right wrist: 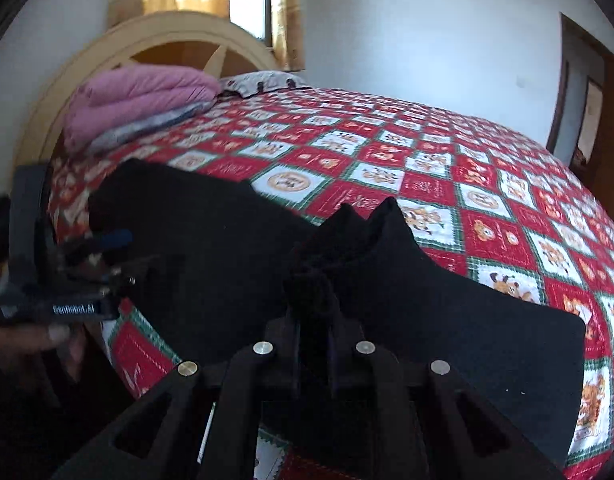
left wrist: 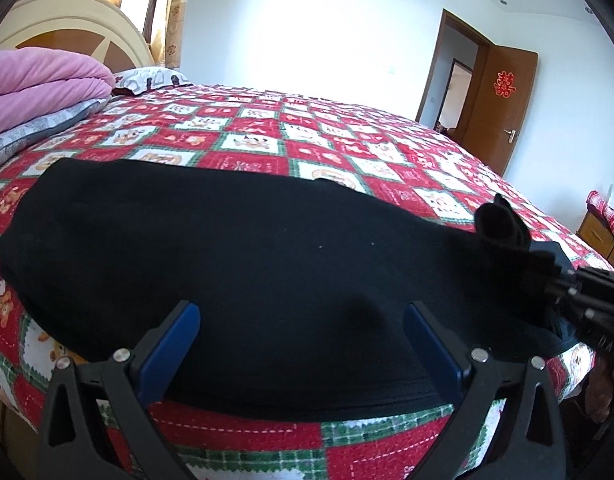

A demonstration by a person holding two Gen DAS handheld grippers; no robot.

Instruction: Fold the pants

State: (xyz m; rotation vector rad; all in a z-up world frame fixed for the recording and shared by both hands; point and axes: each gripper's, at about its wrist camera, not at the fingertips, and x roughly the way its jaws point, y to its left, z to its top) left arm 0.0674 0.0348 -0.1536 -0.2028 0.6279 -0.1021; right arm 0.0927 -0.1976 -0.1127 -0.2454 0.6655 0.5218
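Left tongs [left wrist: 301,330]: angled downward over the near edge of the bed, blue pads spread wide, nothing between them, hovering over the pants' near hem.

Right tongs [right wrist: 313,300]: angled downward, jaws narrow, clamped on a bunched end of the pants, which stands up in two peaks above the fingertips. Fingers of a hand [right wrist: 47,338] show under the left tool in the right wrist view.

Bed [left wrist: 347,140]: covered by a red, white and green checked quilt with cartoon bear panels. At its head, a cream arched headboard [left wrist: 67,24], a folded pink blanket [left wrist: 39,84] on a grey one, and a patterned pillow [left wrist: 151,78]. Beyond the bed, white walls, a curtained window and an open brown door [left wrist: 503,108] bearing a red paper ornament.

Pants [left wrist: 227,248]: black, plain, lying flat along the near edge of the bed, one end lifted in the right tongs.
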